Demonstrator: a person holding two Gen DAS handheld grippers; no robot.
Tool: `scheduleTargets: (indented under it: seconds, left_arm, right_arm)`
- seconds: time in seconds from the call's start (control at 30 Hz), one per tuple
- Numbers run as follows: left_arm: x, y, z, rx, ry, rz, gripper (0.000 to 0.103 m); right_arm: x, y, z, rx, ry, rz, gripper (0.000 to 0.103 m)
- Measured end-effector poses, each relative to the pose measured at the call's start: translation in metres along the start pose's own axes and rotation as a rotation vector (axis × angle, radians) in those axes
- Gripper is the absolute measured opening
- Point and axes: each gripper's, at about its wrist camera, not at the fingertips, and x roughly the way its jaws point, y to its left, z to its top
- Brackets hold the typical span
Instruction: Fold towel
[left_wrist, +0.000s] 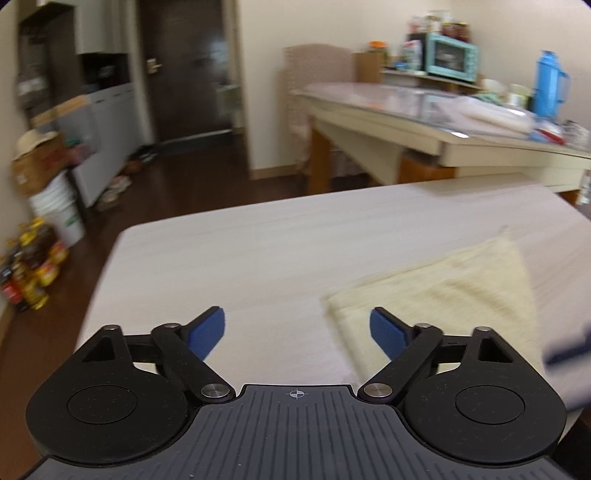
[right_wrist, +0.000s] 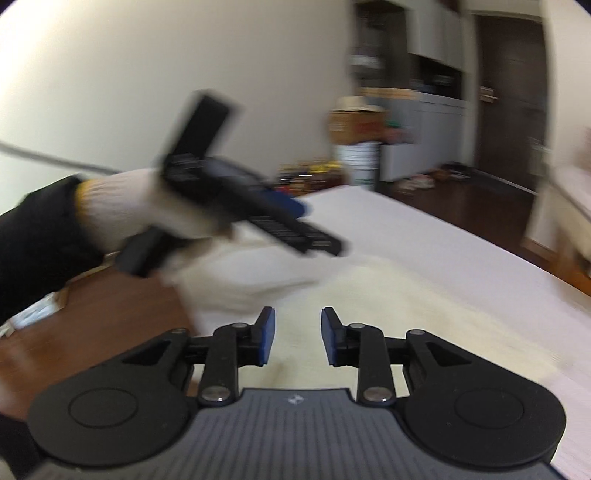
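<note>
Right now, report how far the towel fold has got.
Done: the towel lies on the table as a flat, neat-edged shape, so it may already be folded once; blur hides the layers. In hand: nothing. The left claw is open above bare table beside the towel, and the right claw is open over the cloth, gripping none of it. Left: any remaining fold, if one is wanted.

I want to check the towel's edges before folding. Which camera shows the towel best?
The left wrist view: the towel lies flat on the table, its near corner and two edges fairly sharp. In the right wrist view the towel is a motion-blurred pale patch ahead of the right gripper, with no clear edges.
</note>
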Motion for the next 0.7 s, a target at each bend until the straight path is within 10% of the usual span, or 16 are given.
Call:
scheduleTargets:
  seconds: [0.23, 0.5, 0.7]
  left_arm:
    - [0.031, -0.02, 0.006, 0.089, 0.046, -0.091, 0.058]
    - [0.028, -0.027, 0.007, 0.169, 0.037, -0.103, 0.005]
    - [0.009, -0.027, 0.01, 0.164, 0.005, -0.132, 0.003]
  right_arm:
    - [-0.003, -0.034, -0.004, 0.122, -0.005, -0.114, 0.034]
    - [0.005, -0.043, -0.007, 0.147, -0.007, -0.118, 0.042]
    - [0.003, -0.038, -0.009, 0.062, -0.004, -0.114, 0.045]
